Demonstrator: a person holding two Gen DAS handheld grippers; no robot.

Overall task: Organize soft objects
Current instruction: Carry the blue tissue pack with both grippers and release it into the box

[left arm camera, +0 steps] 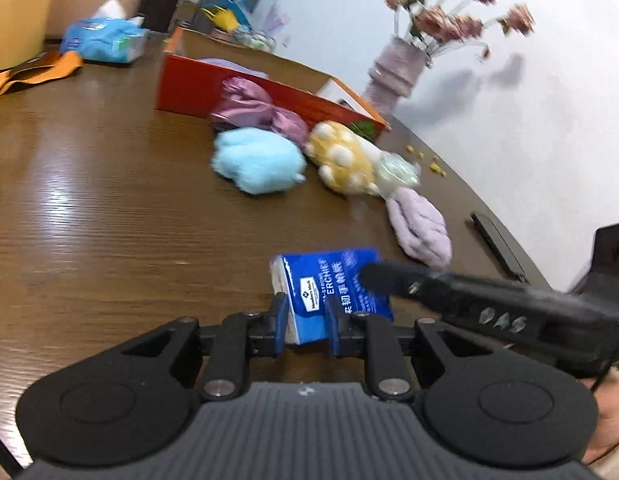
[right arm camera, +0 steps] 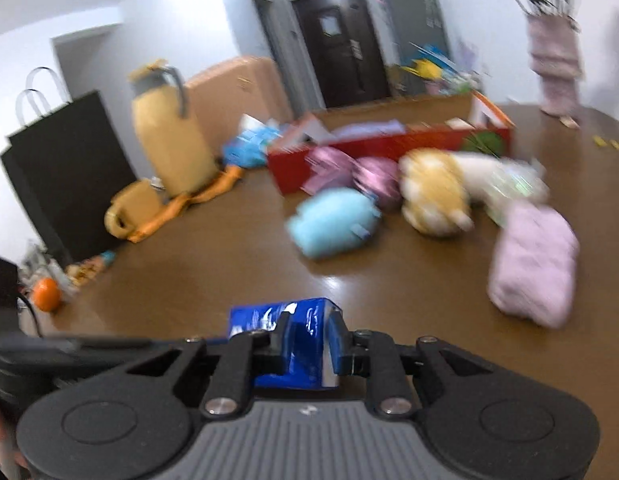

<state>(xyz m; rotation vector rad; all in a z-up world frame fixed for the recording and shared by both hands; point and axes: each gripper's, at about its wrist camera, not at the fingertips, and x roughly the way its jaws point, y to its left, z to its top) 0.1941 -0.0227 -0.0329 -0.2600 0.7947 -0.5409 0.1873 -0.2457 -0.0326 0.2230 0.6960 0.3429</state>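
Observation:
A blue pocket-tissue pack (left arm camera: 329,276) hangs just above the brown table (left arm camera: 109,220), held from both ends. My left gripper (left arm camera: 307,320) is shut on its near end. My right gripper (left arm camera: 369,276) reaches in from the right, and in its own view it (right arm camera: 309,344) is shut on the same pack (right arm camera: 265,316). Farther on lie a light-blue plush (left arm camera: 257,160), a yellow plush with white dots (left arm camera: 343,158), a pink satin bundle (left arm camera: 257,110), a clear-wrapped item (left arm camera: 397,170) and a lilac cloth (left arm camera: 421,228).
An open red box (left arm camera: 189,88) stands behind the soft things, a vase of flowers (left arm camera: 393,72) at the far right. A black flat device (left arm camera: 497,244) lies near the right edge. A black bag (right arm camera: 69,168), a yellow flask (right arm camera: 169,132) and an orange (right arm camera: 47,294) are at the left.

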